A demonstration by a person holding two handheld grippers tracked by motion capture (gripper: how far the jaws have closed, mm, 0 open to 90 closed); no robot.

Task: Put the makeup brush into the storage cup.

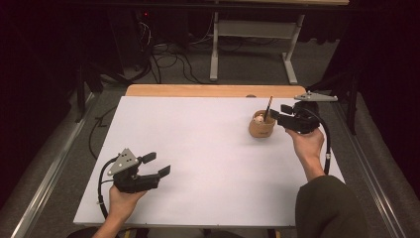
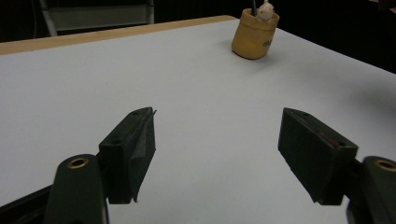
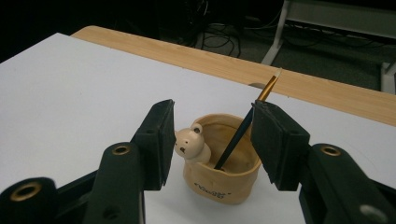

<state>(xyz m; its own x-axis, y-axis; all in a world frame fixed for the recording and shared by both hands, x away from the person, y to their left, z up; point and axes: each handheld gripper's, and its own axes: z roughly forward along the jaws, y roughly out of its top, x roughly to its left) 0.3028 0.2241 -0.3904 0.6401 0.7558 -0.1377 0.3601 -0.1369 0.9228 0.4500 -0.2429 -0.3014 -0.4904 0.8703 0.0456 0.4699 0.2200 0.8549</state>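
Near worktop's far right corner: right gripper spread, pinching nothing, straddling light, tippy cup; likeliest hold the stiff, slim brush mid-handle.

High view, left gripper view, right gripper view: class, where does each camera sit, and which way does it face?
High view: above the table's near edge, looking forward and down; forearms, left gripper, right gripper.
Left gripper view: low, along open jaws across the white table top.
Right gripper view: between open jaws, down onto the tan bear-faced ceramic cup holding a dark paintbrush.
All share the cup.
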